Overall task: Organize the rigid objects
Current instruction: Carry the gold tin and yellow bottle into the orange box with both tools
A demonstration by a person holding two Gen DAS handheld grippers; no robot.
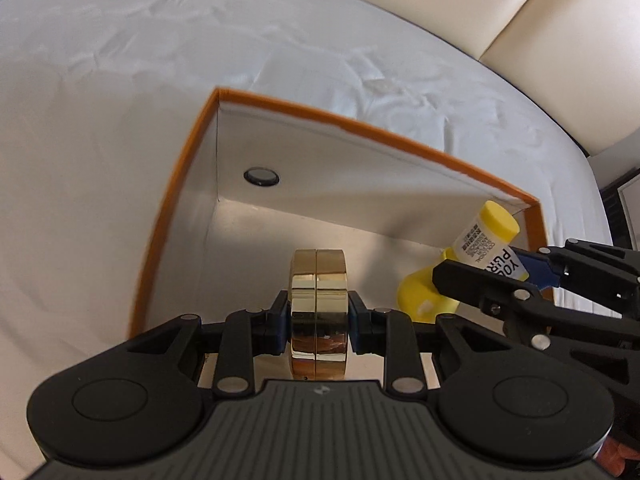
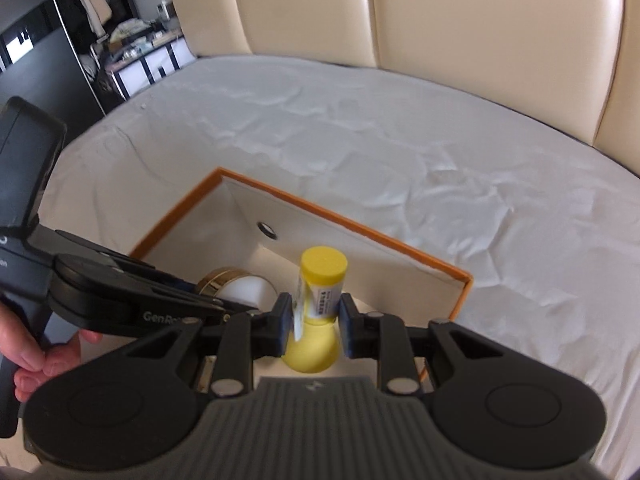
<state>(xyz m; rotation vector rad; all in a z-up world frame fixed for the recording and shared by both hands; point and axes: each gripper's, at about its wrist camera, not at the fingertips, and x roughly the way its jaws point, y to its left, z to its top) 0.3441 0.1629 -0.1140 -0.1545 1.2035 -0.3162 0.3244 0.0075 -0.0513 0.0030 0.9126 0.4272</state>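
Note:
My left gripper (image 1: 318, 318) is shut on a gold round tin (image 1: 318, 304), held on edge over the inside of an open box with an orange rim (image 1: 176, 184). In the right wrist view the same tin (image 2: 236, 286) shows a white face beside the left gripper's fingers. My right gripper (image 2: 312, 318) is shut on a yellow bottle (image 2: 320, 276) with a yellow cap and a white label, also above the box (image 2: 352, 224). From the left wrist view, the bottle (image 1: 486, 236) and the right gripper (image 1: 496, 276) sit at the box's right corner.
The box rests on a white wrinkled bedsheet (image 1: 280, 40) with a cream padded headboard (image 2: 440, 12) behind. A small dark hole (image 1: 262, 177) is in the box's far wall. A hand (image 2: 36, 360) holds the left gripper's handle. Dark furniture (image 2: 60, 40) stands at the far left.

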